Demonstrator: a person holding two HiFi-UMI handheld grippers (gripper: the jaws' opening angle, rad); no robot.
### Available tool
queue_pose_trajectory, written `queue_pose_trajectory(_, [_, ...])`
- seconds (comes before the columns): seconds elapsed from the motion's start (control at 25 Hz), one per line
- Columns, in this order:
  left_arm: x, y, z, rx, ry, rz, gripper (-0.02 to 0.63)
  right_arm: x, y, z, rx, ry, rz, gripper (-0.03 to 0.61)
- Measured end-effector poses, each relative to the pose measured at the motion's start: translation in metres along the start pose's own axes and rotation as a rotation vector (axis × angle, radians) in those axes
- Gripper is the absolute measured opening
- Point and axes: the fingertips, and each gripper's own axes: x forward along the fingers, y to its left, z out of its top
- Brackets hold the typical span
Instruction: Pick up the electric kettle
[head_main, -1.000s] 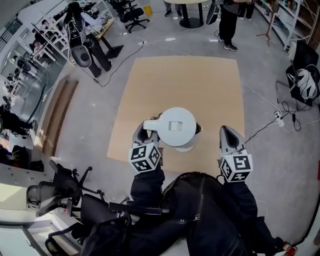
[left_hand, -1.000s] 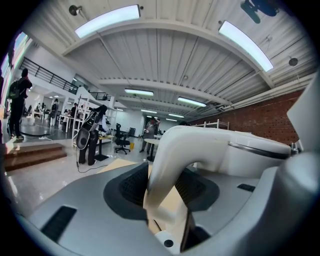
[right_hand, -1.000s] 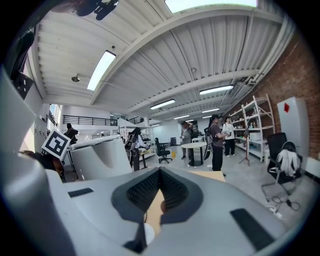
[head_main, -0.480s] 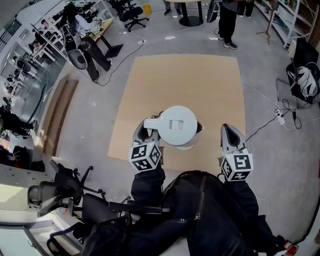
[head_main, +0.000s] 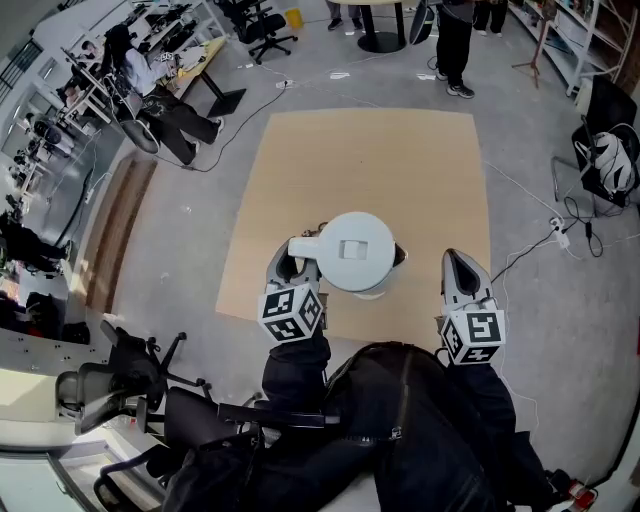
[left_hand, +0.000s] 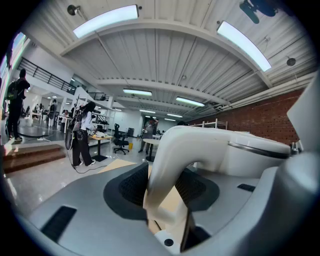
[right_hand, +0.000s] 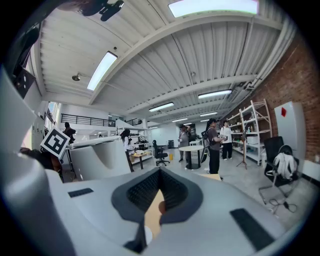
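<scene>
**In the left gripper (head_main: 292, 262), the kettle (head_main: 355, 252)**

Its jaws pinch the handle (left_hand: 170, 165). The kettle's body lies at its 2 o'clock, above the mat (head_main: 370, 150). The right gripper (head_main: 460, 268), jaws pressed together and empty, hangs apart at the kettle's 4 o'clock.

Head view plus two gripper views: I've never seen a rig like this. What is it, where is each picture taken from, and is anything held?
No robot: a person holds a two-jaw gripper in each hand. The head view looks down from a camera on the person's head; each gripper view looks along one gripper's jaws. Below lies a brown board on the concrete floor. The left gripper is shut on the handle of the white electric kettle. The right gripper hangs beside it, jaws together, empty.
</scene>
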Motion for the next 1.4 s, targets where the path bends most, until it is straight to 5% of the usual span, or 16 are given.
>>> queue_pose_trajectory(1.4, [0.008,-0.016,-0.006,0.029,0.018,-0.02,0.153,-0.006,-0.012,-0.004,-0.012,0.005,-0.018,0.003])
